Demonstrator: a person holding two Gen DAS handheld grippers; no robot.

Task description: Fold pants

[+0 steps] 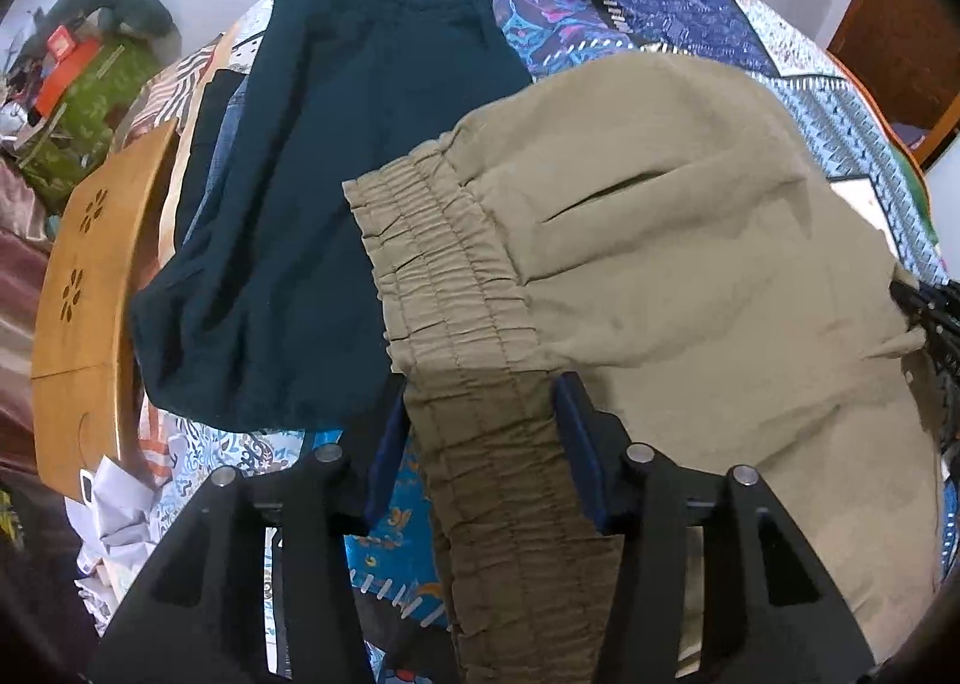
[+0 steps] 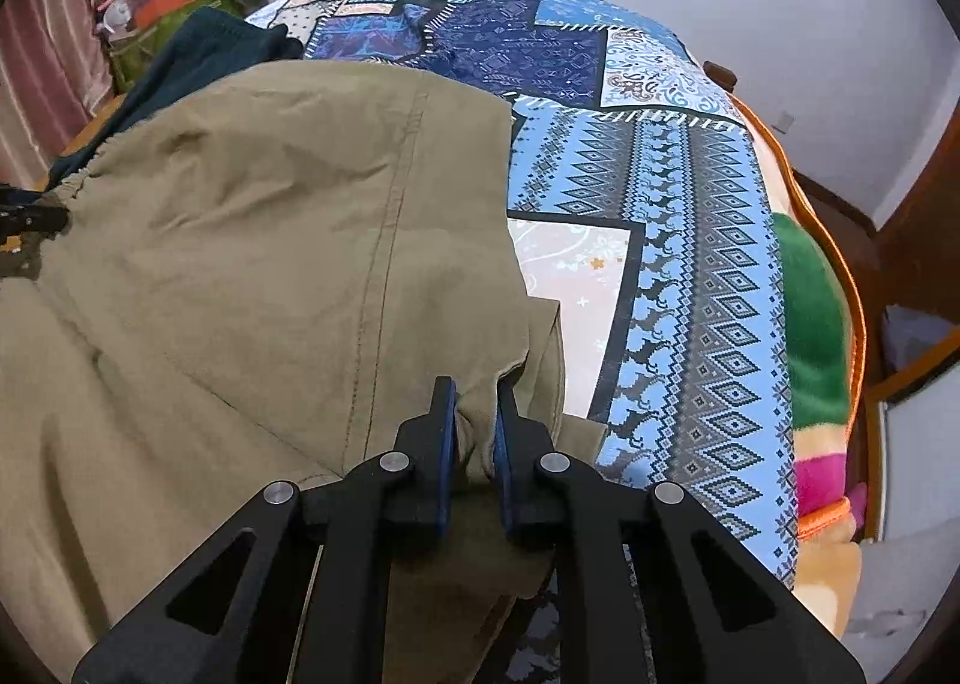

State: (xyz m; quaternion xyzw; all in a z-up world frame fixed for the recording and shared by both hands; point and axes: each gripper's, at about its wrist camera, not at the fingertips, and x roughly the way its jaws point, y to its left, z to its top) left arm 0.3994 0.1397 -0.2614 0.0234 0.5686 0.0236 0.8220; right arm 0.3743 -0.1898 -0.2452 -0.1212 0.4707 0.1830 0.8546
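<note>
Khaki pants (image 1: 690, 276) with an elastic waistband (image 1: 456, 276) lie on a patterned bedspread (image 1: 630, 12). My left gripper (image 1: 480, 402) is shut on the waistband, which runs between its blue pads. My right gripper (image 2: 477, 408) is shut on a bunched edge of the same khaki pants (image 2: 270, 240), near their right side. The right gripper's tip shows at the right edge of the left wrist view (image 1: 936, 324). The left gripper shows at the left edge of the right wrist view (image 2: 30, 219).
Dark teal pants (image 1: 336, 192) lie to the left of the khaki pair, over a denim piece. A wooden board (image 1: 90, 288) sits at the bed's left edge. A cluttered shelf (image 1: 78, 72) stands beyond. A green and pink blanket (image 2: 816, 324) lies at the bed's right edge.
</note>
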